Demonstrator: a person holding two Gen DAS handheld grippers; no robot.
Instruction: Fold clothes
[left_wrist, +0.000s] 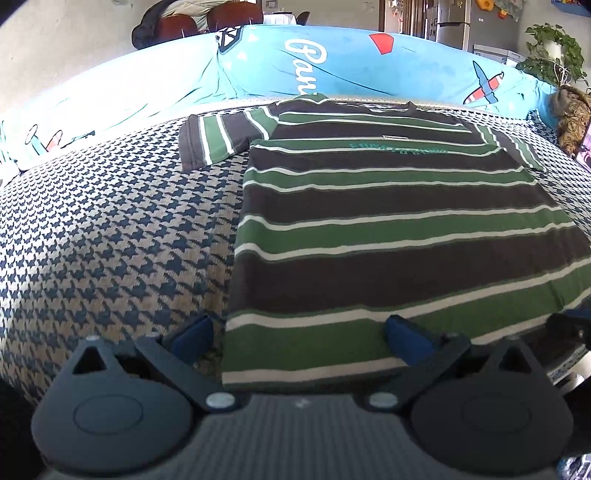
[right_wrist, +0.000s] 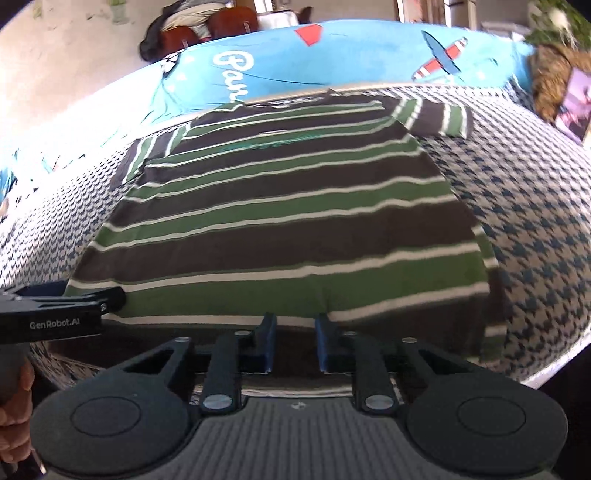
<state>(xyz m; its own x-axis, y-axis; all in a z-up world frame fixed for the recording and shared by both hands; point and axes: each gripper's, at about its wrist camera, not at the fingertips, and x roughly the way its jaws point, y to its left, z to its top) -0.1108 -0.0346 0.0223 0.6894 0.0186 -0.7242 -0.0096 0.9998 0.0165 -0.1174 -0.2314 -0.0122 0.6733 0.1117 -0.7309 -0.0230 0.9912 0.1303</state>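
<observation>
Bed with a houndstooth cover carries the shirt, which lies flat, collar far from the cameras and hem at the near edge. Both sleeves are spread out to the sides. I judge the step is to take the hem with both grippers before folding it up toward the collar.

The left gripper stands wide open over the hem's left corner and grips nothing. The right gripper is nearly closed at the hem, with only a narrow gap; whether cloth sits between the pads I cannot tell.

Both should pinch both layers, level with each other, so the fold stays straight.
</observation>
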